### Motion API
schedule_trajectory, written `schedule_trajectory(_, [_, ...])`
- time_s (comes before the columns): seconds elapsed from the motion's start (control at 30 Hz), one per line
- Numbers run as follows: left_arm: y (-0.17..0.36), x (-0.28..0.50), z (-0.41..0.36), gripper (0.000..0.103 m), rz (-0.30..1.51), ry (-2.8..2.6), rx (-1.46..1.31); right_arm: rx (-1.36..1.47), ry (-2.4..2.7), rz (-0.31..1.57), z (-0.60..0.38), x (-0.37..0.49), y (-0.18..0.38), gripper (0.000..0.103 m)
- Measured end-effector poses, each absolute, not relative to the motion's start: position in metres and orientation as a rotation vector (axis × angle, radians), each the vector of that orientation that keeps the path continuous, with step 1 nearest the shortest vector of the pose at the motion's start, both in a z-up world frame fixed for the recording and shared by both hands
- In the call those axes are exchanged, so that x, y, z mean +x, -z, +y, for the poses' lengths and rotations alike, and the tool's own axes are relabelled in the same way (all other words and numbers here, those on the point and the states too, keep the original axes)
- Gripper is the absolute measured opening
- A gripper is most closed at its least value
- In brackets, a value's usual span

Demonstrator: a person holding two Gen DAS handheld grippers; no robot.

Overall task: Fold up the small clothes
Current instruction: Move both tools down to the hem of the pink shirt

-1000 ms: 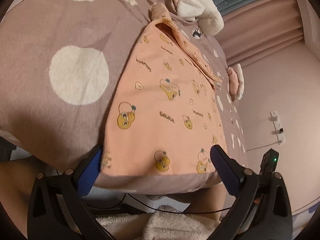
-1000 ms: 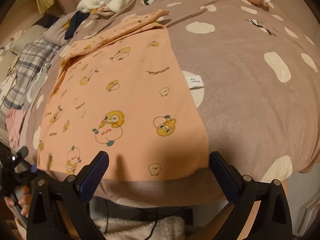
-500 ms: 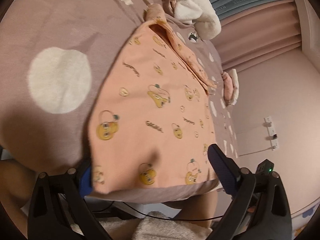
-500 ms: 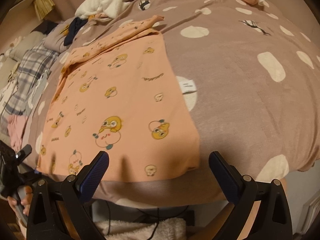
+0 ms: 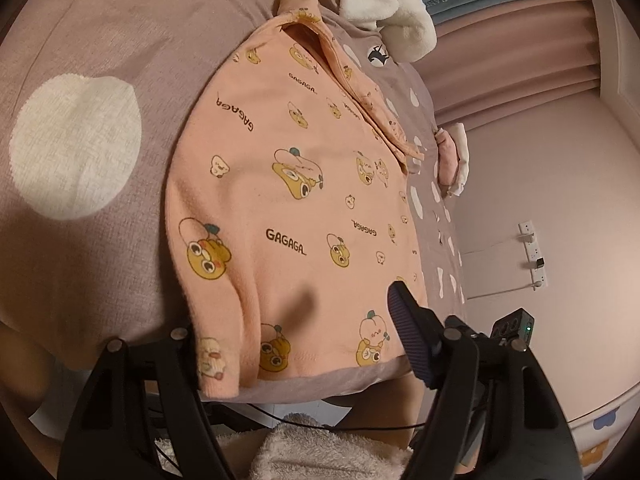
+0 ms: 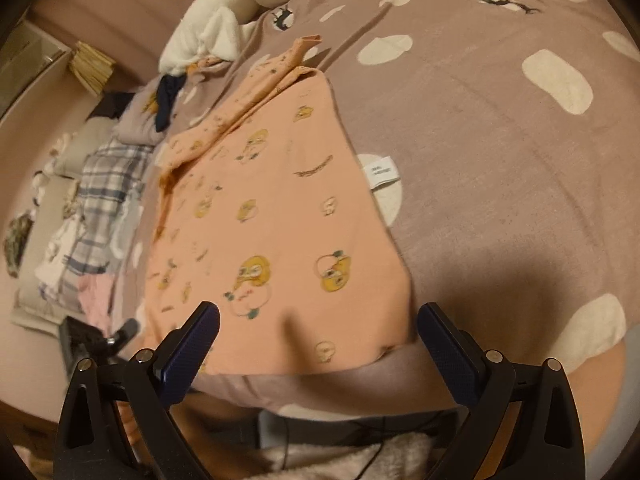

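Observation:
A small peach shirt [image 5: 288, 208] with yellow cartoon prints and "GAGAGA" lettering lies flat on the bed, its hem at the near edge. My left gripper [image 5: 296, 344] is open at the hem's left corner; its left finger is hidden under the cloth, its right finger [image 5: 408, 332] rests over the hem. The corner is bunched and slightly raised. In the right wrist view the shirt [image 6: 280, 220] lies ahead and my right gripper [image 6: 316, 356] is open just before the hem's right part, apart from it. A white label [image 6: 382, 172] sticks out at the shirt's right side.
The bed has a mauve spotted blanket [image 5: 80, 160]. White fleece [image 5: 384, 4] and other clothes [image 6: 100, 184] are piled at the far end. A folded pink item [image 5: 450, 156] lies far right. A fluffy towel [image 5: 320, 452] is below the bed edge.
My left gripper has moved forward and right onto the hem, its left finger slipping under the corner, which has bunched up. My right gripper has shifted closer to the hem.

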State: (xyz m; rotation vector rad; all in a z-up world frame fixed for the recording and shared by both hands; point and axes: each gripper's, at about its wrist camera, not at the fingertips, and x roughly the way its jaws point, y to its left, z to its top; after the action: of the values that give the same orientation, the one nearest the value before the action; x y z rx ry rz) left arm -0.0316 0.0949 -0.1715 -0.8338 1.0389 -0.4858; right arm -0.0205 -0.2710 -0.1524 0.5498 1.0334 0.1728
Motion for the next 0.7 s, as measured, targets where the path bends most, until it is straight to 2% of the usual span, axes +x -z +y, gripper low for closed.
schedule_trajectory(0.7, [0.175,-0.023,0.087,0.074,1.031,0.488,-0.822,0.575,-0.296,0.973,-0.278,-0.009,0.163,0.100])
